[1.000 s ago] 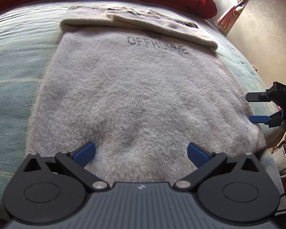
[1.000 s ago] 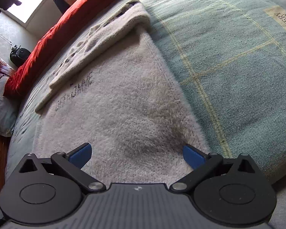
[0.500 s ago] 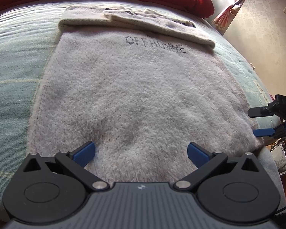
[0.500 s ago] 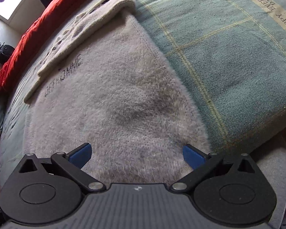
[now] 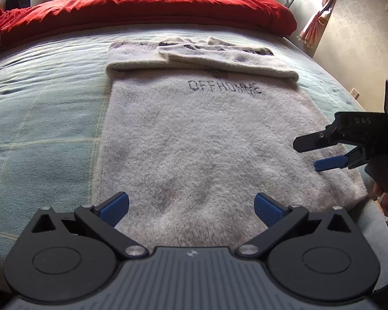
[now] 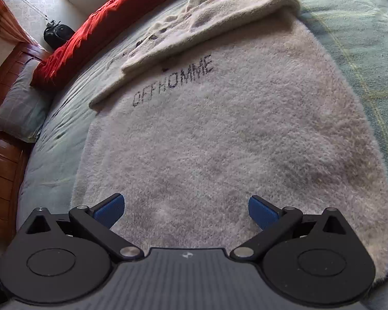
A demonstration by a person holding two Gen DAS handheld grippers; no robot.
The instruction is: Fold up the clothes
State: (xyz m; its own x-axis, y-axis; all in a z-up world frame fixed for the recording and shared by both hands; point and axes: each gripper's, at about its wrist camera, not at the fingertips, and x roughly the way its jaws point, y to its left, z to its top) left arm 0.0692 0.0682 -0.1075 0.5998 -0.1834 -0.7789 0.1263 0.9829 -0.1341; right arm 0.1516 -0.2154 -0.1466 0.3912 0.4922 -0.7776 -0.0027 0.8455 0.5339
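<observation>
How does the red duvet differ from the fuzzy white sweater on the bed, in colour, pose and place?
The red duvet is plain bright red; the white sweater is pale, fuzzy and carries dark printed letters. The duvet lies bunched in a thick roll along the far edge of the bed; the sweater lies spread flat in the middle, its far end folded over. Both rest on the bed.

The sweater [image 5: 194, 142] is viewed closely from its near hem by both wrist cameras, facing the far red duvet [image 5: 142, 7]; its lettering [image 6: 173, 82] is shared.
</observation>
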